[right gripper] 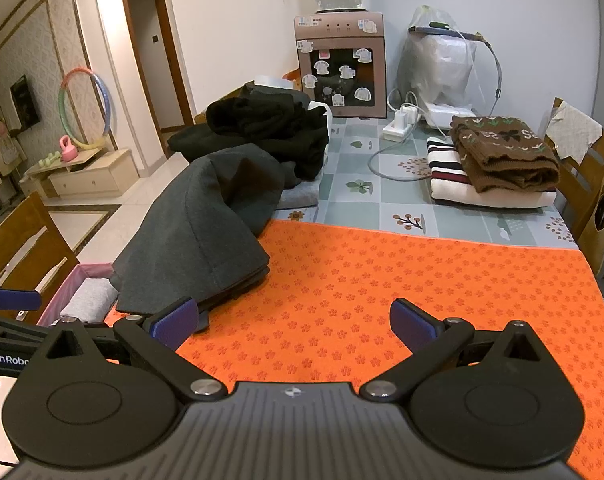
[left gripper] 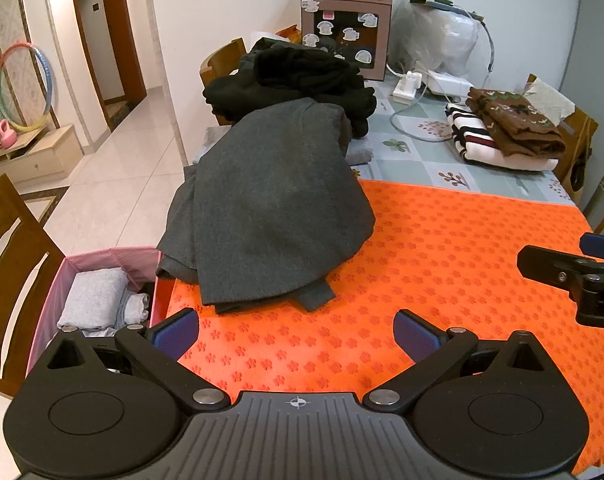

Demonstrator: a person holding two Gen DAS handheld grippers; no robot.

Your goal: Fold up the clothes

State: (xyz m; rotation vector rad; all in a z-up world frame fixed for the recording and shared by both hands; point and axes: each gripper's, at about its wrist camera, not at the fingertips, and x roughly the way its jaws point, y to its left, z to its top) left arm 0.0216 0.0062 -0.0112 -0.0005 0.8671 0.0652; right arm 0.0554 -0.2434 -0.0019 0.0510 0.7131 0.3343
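Note:
A dark grey garment (left gripper: 270, 204) (right gripper: 206, 232) lies bunched on the left part of the orange mat (left gripper: 441, 264) (right gripper: 401, 280), hanging partly over the table's left edge. My left gripper (left gripper: 296, 330) hovers open over the mat's near edge, just short of the garment's hem, with nothing between its blue pads. My right gripper (right gripper: 294, 320) is open too, above the mat to the right of the garment; its left pad (right gripper: 174, 322) is close to the hem. Each gripper shows at the edge of the other's view.
A black clothes pile (left gripper: 302, 80) (right gripper: 262, 128) sits behind the grey garment. Folded striped and brown sweaters (left gripper: 505, 128) (right gripper: 497, 160) lie at the back right. A pink bin (left gripper: 98, 296) with folded grey clothes stands left of the table. Water dispenser (right gripper: 339, 64), power strip, wooden chairs surround.

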